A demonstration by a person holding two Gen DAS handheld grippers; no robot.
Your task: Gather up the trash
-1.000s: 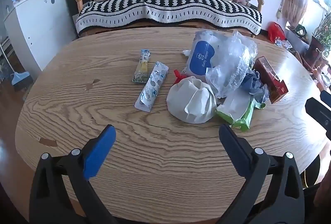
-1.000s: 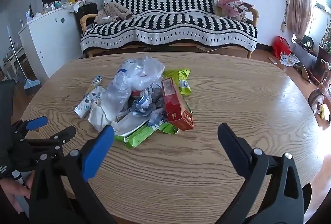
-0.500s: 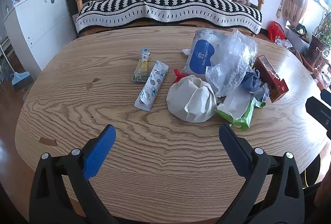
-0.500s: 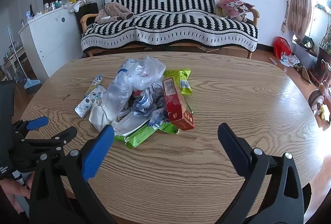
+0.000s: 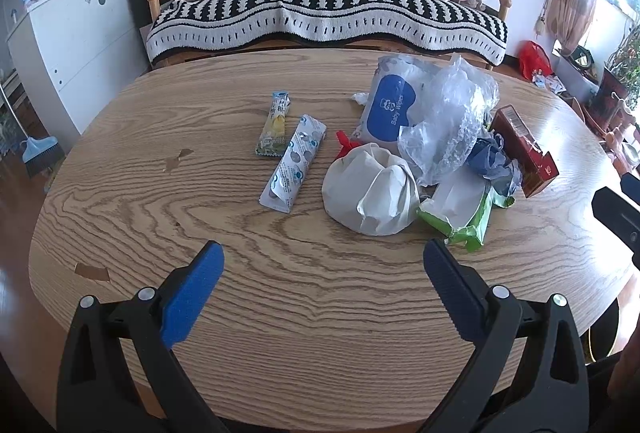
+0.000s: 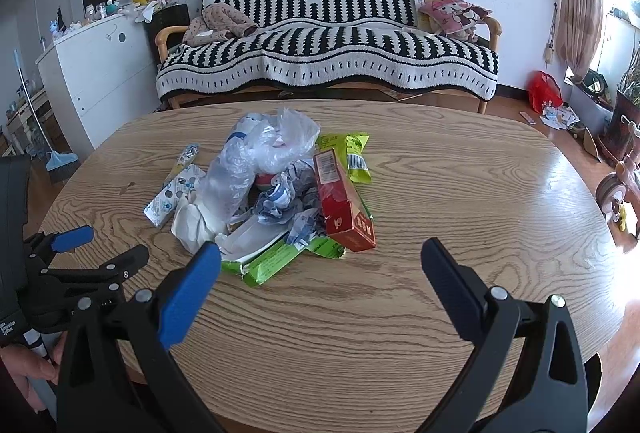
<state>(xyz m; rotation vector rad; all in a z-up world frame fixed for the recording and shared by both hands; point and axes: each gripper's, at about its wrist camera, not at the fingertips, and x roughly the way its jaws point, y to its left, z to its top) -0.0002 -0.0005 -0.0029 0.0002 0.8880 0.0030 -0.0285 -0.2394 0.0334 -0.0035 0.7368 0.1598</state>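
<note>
We hold the left gripper (image 5: pixel 322 259) and right gripper (image 6: pixel 320 259) spread wide, empty, near the trash pile (image 6: pixel 280 193). The clear plastic bag (image 5: pixel 448 121) hides part of the baby wipes pack (image 5: pixel 390 105); something red (image 5: pixel 344 141), perhaps a wrapper, pokes out beside the crumpled white bag (image 5: pixel 370 187).

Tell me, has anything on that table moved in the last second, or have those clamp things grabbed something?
Nothing has visibly changed. The left gripper and the right gripper hover over the near edge of the wooden table, jaws wide apart and holding nothing, as before. The trash pile, with its red carton and baby wipes pack, lies untouched.
</note>
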